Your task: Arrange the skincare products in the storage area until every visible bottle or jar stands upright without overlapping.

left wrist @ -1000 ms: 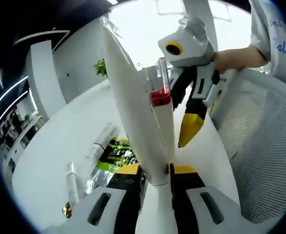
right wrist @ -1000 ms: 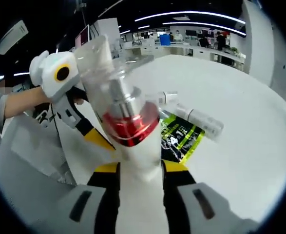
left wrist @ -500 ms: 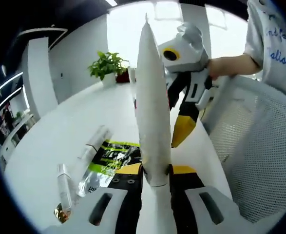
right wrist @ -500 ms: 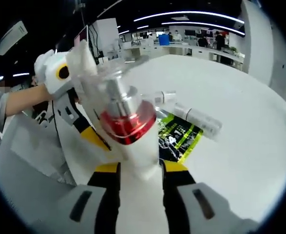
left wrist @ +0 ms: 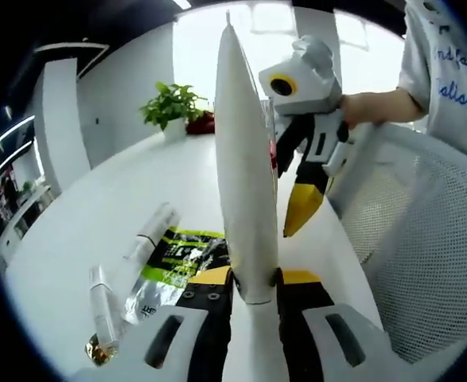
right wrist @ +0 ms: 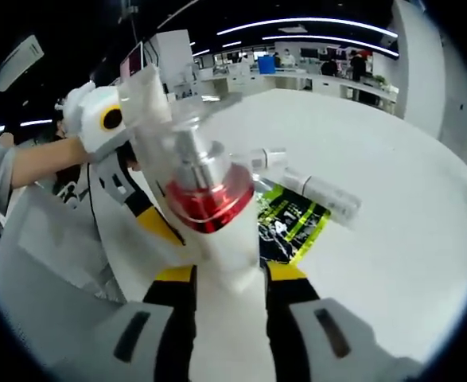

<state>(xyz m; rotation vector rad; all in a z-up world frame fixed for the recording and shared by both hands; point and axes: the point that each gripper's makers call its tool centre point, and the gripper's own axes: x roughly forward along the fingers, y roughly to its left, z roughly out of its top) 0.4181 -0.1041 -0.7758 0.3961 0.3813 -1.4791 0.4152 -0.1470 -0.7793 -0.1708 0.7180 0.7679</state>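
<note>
**Two products held aloft beside the mesh basket, none yet stood upright**

A white squeeze tube (left wrist: 245,175) is clamped between the fingers of the left gripper (left wrist: 253,280), and it is now seen edge-on where its broad face was turned to the camera a second ago. A white pump bottle with a red collar (right wrist: 209,208) is gripped by the right gripper (right wrist: 221,274) and is barely shifted. On the table (left wrist: 122,207), a clear tube (left wrist: 149,239) and a green-black sachet (left wrist: 177,255) lie flat, just beside the white mesh basket (left wrist: 424,263). Placement is judged still pending.
</note>
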